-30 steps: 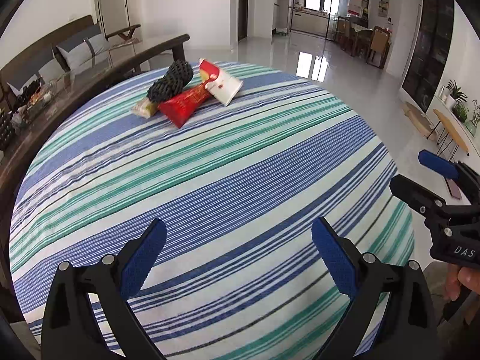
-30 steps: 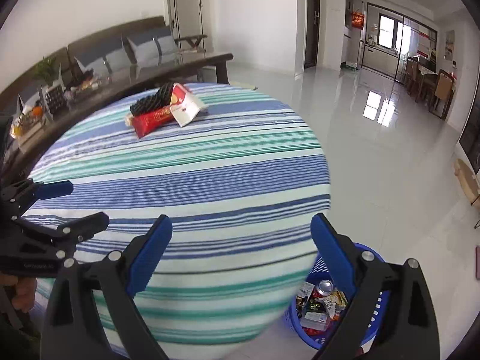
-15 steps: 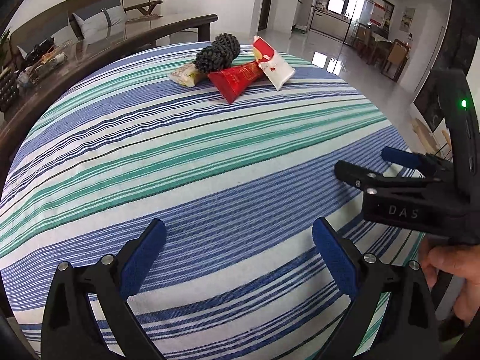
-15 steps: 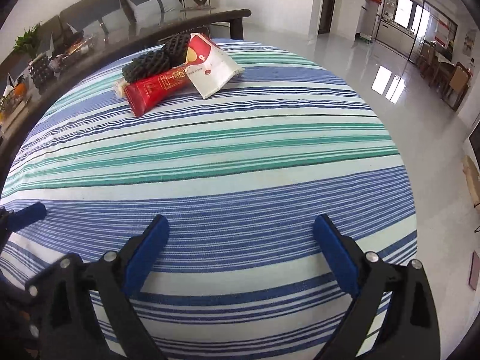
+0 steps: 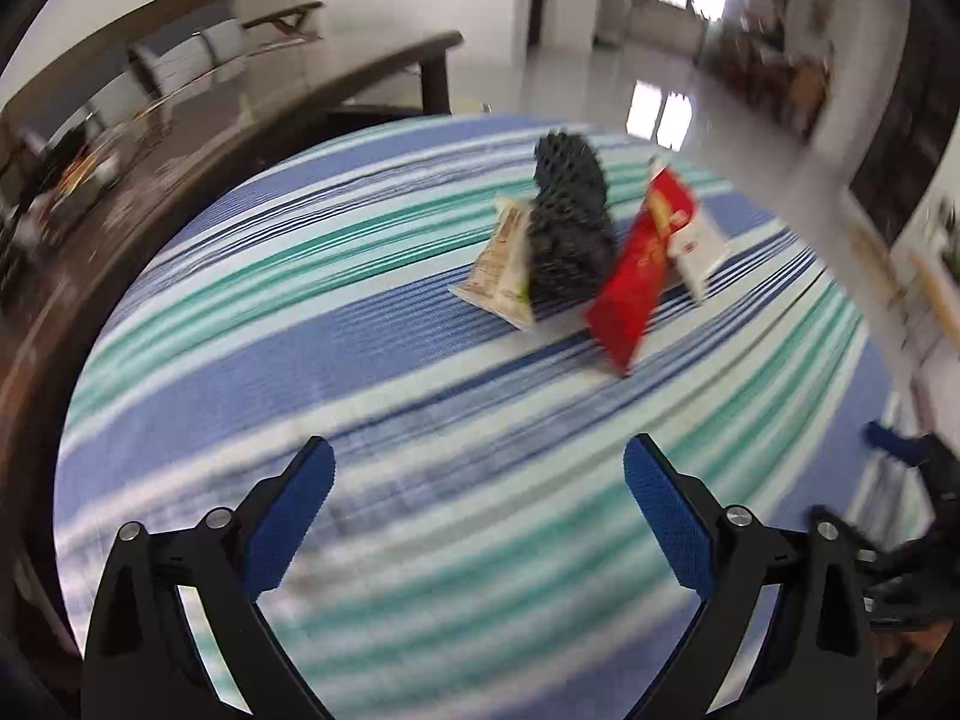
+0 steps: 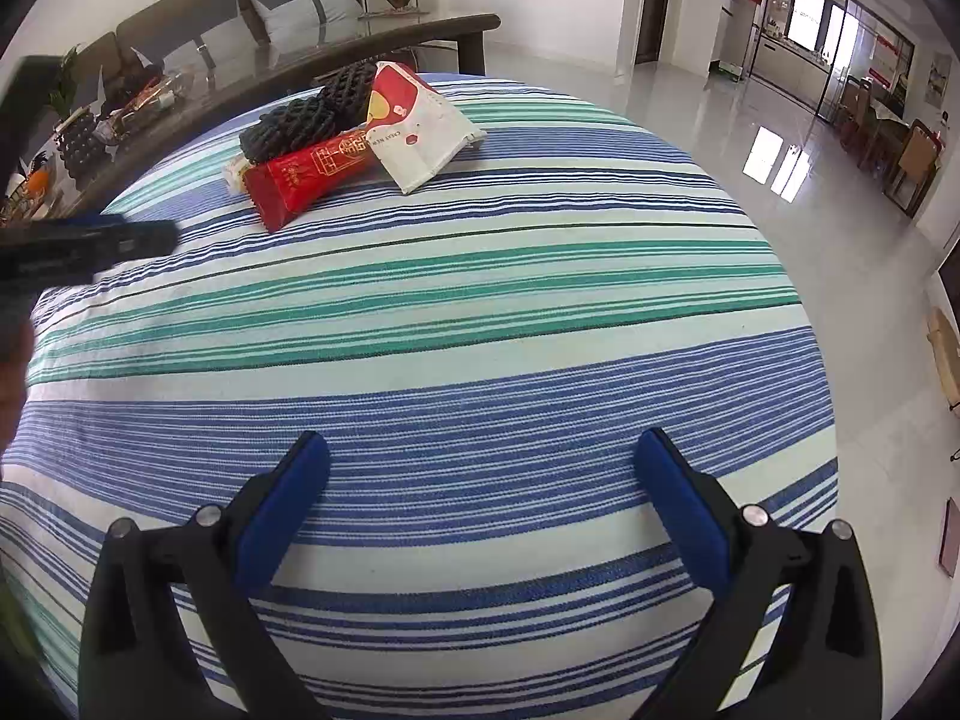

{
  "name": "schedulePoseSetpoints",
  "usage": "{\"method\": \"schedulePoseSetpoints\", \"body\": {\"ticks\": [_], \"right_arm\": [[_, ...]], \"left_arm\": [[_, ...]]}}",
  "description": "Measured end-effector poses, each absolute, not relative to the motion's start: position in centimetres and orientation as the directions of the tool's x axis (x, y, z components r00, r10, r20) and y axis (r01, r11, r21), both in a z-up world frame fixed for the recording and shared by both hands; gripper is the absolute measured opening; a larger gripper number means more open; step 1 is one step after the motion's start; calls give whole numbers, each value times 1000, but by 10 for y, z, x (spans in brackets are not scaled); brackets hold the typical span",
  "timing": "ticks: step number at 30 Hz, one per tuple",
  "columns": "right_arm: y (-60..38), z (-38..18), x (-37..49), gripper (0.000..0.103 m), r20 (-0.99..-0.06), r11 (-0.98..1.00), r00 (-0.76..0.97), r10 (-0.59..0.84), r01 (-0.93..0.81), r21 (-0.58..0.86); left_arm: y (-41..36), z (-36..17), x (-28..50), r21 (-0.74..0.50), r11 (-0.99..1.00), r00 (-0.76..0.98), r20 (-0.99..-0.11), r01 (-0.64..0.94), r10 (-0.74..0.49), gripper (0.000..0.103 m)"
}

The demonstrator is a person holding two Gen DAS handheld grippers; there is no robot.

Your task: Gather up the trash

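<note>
The left gripper (image 5: 477, 459) and right gripper (image 6: 483, 456) both hover wide apart and empty-jawed over the striped tablecloth (image 6: 480, 312). At its far side lies the trash: a black foam net (image 6: 312, 111), red wrapper (image 6: 309, 171), white-red packet (image 6: 420, 132) and pale wrapper (image 5: 501, 267), overlapping.
</note>
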State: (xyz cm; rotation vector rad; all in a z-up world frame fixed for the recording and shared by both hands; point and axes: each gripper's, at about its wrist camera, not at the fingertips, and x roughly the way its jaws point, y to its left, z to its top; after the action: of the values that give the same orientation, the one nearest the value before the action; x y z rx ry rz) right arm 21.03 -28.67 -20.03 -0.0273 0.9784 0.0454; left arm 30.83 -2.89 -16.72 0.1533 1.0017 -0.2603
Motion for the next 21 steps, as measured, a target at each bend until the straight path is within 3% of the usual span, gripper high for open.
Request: {"method": "schedulePoseSetpoints", "body": {"ticks": [9,10,12,13,14,16,21], "right_arm": [[-288,-200,210,98,-830,999,557,26,-51,-3],[-287,-200,210,98,-830,999,557,26,-51,-3],[-287,-200,210,98,-830,999,557,26,-51,-3],[-287,-200,210,98,-830,999,557,25,-51,-3],[-288,-200,210,98,-830,999,557,25,-50,-4],[-288,-200,210,98,-830,999,557,25,-50,-4],[-288,-200,210,98,-830,999,557,25,-51,-4]], "left_arm": [[-57,-190,384,19,918,503,-841,395,-199,89],[-58,-190,387,11,916,508,-835,401,-212,82],[-57,-187,390,2,918,524,-822,397,-224,60],[-53,-186,389,-8,919,527,-818,394,-232,39],[-49,-184,387,-21,922,526,-817,386,-239,32],[-36,-182,379,-28,936,530,-818,351,-223,26],[12,-179,336,-19,977,531,-837,214,-132,26]]}}
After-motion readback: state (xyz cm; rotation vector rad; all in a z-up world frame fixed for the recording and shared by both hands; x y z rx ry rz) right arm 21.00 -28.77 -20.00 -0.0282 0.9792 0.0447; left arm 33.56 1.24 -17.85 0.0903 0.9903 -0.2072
